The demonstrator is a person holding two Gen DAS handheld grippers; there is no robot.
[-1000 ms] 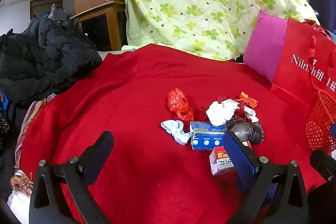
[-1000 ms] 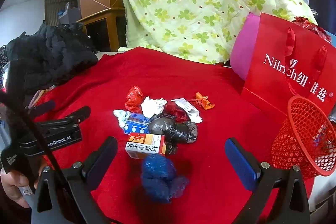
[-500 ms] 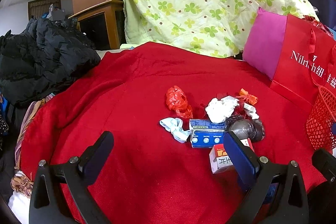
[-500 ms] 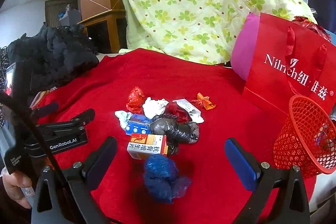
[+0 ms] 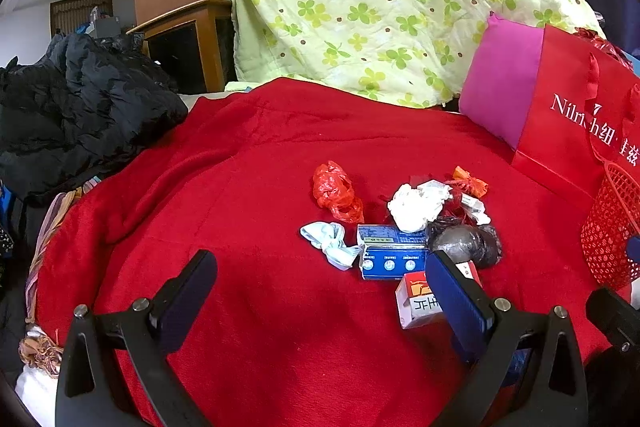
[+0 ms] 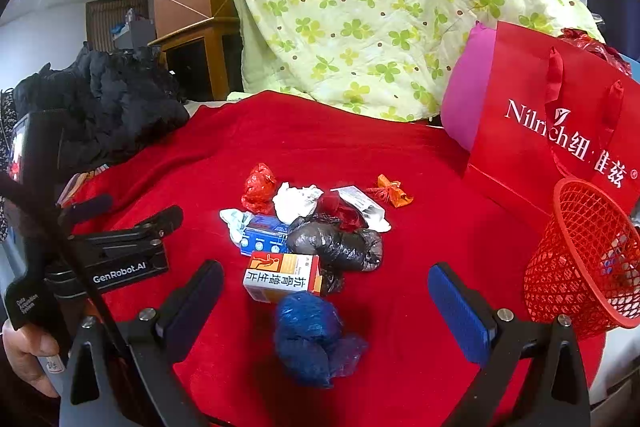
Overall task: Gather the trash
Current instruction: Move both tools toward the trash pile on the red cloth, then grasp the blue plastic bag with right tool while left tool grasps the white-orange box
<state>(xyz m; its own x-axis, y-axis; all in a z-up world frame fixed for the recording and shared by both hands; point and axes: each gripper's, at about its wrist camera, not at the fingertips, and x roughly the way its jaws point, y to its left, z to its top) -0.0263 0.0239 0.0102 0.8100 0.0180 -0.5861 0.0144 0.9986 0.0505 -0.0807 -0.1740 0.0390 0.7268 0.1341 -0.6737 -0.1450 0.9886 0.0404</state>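
Note:
A heap of trash lies on the red blanket [image 5: 260, 167]: a red plastic wad [image 5: 334, 191], white crumpled paper [image 5: 412, 205], a pale blue rag [image 5: 330, 243], a blue box [image 5: 390, 251], a black bag [image 6: 336, 245], an orange-white box [image 6: 282, 277], an orange wrapper [image 6: 390, 189] and a blue plastic wad [image 6: 312, 337]. My left gripper [image 5: 320, 291] is open and empty, near and left of the heap. My right gripper [image 6: 326, 301] is open, with the blue wad just below and between its fingers. A red mesh basket [image 6: 584, 255] stands at the right.
A red paper bag [image 6: 560, 119] and pink pillow [image 5: 500, 87] stand at back right. A green flowered quilt [image 5: 380, 7] hangs behind. A black jacket [image 5: 80, 99] lies left. The left gripper's body [image 6: 116, 255] shows in the right wrist view.
Both grippers have moved slightly forward toward the heap. The trash has not moved and both stay open.

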